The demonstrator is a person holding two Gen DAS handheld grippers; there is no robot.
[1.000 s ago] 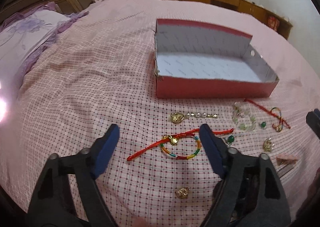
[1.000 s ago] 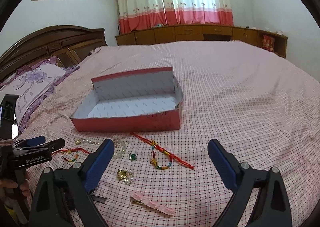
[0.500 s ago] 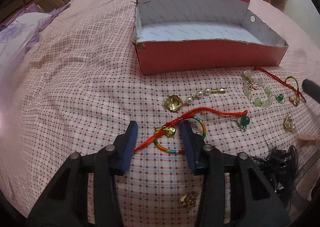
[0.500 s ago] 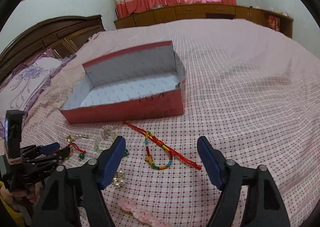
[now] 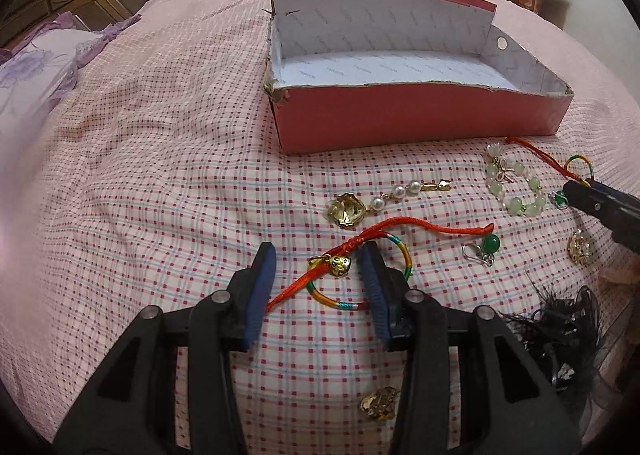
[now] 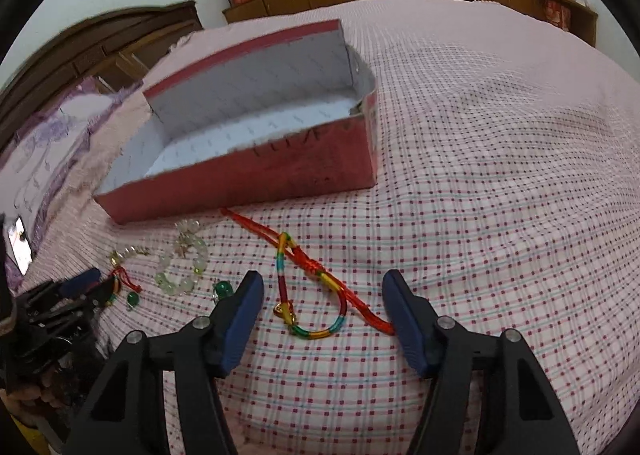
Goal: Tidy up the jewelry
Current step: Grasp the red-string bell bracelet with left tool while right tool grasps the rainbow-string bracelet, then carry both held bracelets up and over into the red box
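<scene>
Left claw (image 5: 316, 271): lowered onto the pink checked bed (image 5: 160, 175), jaws just narrowed around the gold charm (image 5: 340, 265) of a rainbow-and-red cord bracelet (image 5: 384, 243); pads not yet pressing, so nothing is grasped. Right claw (image 6: 322, 307): released, jaws just drawn in, straddling a second rainbow-and-red cord bracelet (image 6: 304, 283) lying flat on the bed.

Step judged in hand: two pick-ups. Next called for: both claws clenched on their cords, lifted, and carried to the open red cardboard box (image 5: 420, 123) standing just beyond, judged empty.

Clearance: the pearl-and-gold pendant (image 5: 376, 203) and green bead earring (image 5: 484, 249) lie near the left claw; bare bed is left beside the right claw.
</scene>
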